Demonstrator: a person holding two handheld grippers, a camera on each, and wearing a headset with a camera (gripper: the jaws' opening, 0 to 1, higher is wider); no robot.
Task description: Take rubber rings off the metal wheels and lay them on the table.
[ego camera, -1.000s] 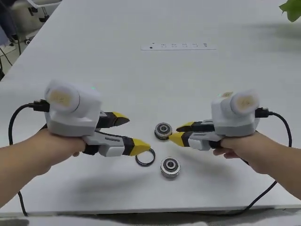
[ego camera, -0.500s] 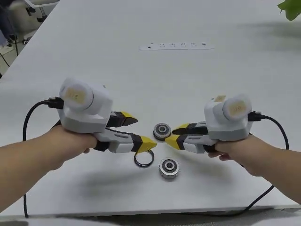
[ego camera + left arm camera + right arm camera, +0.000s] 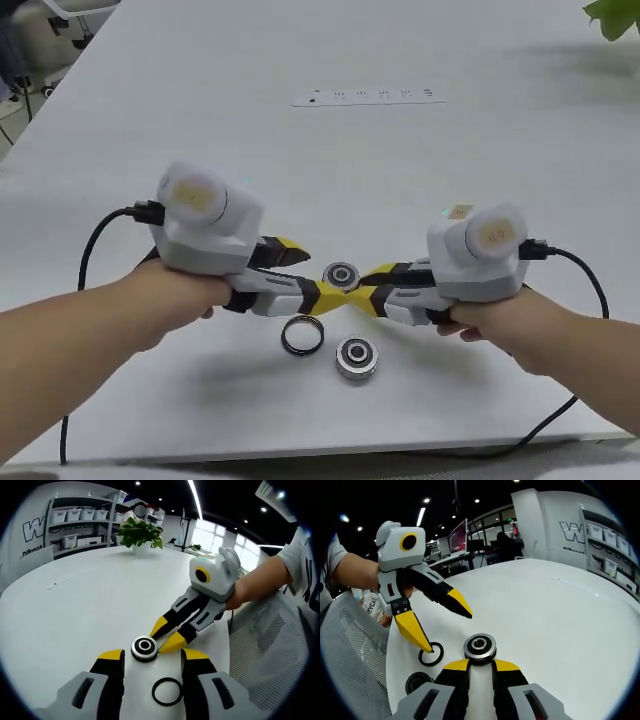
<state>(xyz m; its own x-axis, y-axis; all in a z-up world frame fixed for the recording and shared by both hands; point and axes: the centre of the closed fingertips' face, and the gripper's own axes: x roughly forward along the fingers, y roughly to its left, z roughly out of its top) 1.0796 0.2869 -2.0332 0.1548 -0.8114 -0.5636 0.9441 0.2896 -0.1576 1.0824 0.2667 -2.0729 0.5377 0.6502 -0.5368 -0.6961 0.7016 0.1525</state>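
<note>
On white table [image 3: 480, 180], near front edge: 2 wheels, 1 loose rubber ring [image 3: 302, 335]. Head view: far wheel [image 3: 341, 275] between opposing gripper tips; near wheel [image 3: 357, 357] just beside ring. Left gripper view: left gripper [image 3: 152, 653] jaws spread wide, empty, flanking ring; far wheel at tips. Right gripper view: right gripper [image 3: 481, 664] jaws narrowly parted, empty, far wheel just ahead.

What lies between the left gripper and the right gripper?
A metal wheel, as the head view shows, between the left gripper and the right gripper.

Head view down onto table [image 3: 400, 160]; opposed low gripper views, shared wheel [image 3: 144, 648].
</note>
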